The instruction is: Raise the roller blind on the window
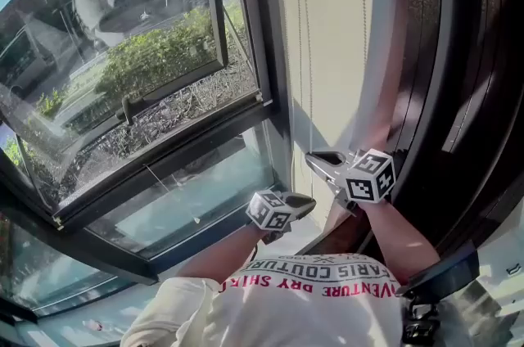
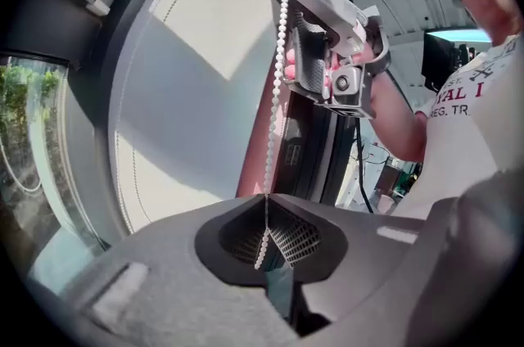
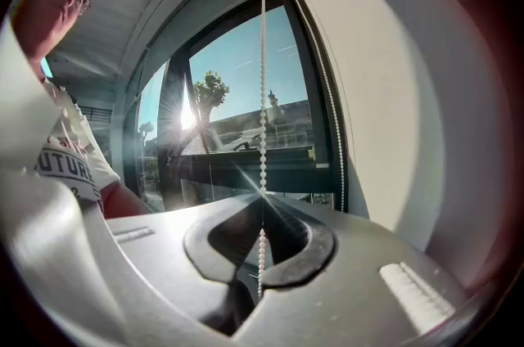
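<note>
Left gripper [image 2: 266,200] and right gripper [image 3: 262,194]: fingers of both clamped on the bead chain [image 3: 263,92]. Roller blind [image 1: 327,26] at my 1 o'clock, sunlit window [image 1: 123,51] at 10.

The bead chain [image 3: 263,92] is pinched between the closed jaws of the right gripper [image 3: 262,194] and is drawn straight up to the view's top edge. A second strand [image 3: 327,108] is seen along the left edge of the pale roller blind [image 3: 385,92] (sunlit), beside the dark-framed window [image 3: 237,92].
</note>
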Demonstrator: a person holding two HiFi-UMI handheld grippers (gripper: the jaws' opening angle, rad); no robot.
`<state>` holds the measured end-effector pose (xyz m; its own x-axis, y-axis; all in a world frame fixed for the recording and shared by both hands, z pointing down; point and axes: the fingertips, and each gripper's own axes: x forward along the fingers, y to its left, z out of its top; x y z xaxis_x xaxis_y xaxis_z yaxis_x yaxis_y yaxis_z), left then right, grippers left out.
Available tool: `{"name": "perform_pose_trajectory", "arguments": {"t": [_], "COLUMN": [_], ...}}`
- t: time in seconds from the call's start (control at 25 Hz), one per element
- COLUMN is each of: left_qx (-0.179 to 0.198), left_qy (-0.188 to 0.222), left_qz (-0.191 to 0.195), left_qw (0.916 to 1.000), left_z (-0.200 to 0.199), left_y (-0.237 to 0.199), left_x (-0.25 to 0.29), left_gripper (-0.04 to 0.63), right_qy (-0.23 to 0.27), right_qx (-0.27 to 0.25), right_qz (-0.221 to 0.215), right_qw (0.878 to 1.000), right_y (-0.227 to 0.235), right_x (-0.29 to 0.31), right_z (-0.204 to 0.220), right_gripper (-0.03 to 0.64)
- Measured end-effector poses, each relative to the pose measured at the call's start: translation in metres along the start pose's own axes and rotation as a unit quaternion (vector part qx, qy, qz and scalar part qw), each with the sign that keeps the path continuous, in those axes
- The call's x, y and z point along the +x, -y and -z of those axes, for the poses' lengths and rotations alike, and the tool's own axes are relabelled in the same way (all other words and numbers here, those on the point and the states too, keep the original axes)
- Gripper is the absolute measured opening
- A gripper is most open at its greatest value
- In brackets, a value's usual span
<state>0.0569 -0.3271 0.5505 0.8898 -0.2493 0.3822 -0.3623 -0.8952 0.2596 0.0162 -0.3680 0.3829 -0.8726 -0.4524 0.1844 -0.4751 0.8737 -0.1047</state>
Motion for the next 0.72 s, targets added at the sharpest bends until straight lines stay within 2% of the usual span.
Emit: {"name": "perform_pose_trajectory", "arguments": {"t": [0.16, 0.2, 0.28, 0.36, 0.4, 0.6, 0.72], "left_qx": [0.062, 0.061, 0.031, 0.007, 0.007, 0.034, 0.066], "left_qy": [-0.009, 0.0, 0.03, 0.066, 0.085, 0.173, 0.198], "left_qz": [-0.001, -0.005, -0.003, 0.001, -0.001, -0.001, -0.002], "left_qw": [0.9981, 0.9981, 0.9991, 0.9978, 0.9964, 0.9844, 0.9779], "left_z": [0.005, 0.001, -0.018, -0.045, -0.06, -0.15, -0.206], "left_y": [0.008, 0.008, 0.011, 0.015, 0.015, 0.016, 0.027], "left_x": [0.004, 0.002, -0.009, -0.027, -0.038, -0.093, -0.117], "left_gripper": [0.015, 0.022, 0.08, 0.103, 0.103, 0.103, 0.103], "right_qy": [-0.004, -0.004, -0.005, -0.005, -0.004, -0.002, -0.002], "right_qx": [0.0, 0.0, 0.001, 0.002, 0.002, 0.002, 0.002], "right_qz": [-0.001, -0.001, -0.001, 0.001, 0.003, 0.003, 0.003], "right_qw": [1.0, 1.0, 1.0, 1.0, 1.0, 1.0, 1.0], "right_y": [-0.002, -0.003, -0.003, -0.003, -0.003, -0.005, -0.008], "right_x": [-0.004, -0.004, -0.005, -0.008, -0.009, -0.015, -0.017], "right_z": [-0.001, -0.001, -0.001, 0.0, 0.0, -0.002, -0.001], "right_gripper": [0.008, 0.008, 0.008, 0.008, 0.008, 0.008, 0.008]}}
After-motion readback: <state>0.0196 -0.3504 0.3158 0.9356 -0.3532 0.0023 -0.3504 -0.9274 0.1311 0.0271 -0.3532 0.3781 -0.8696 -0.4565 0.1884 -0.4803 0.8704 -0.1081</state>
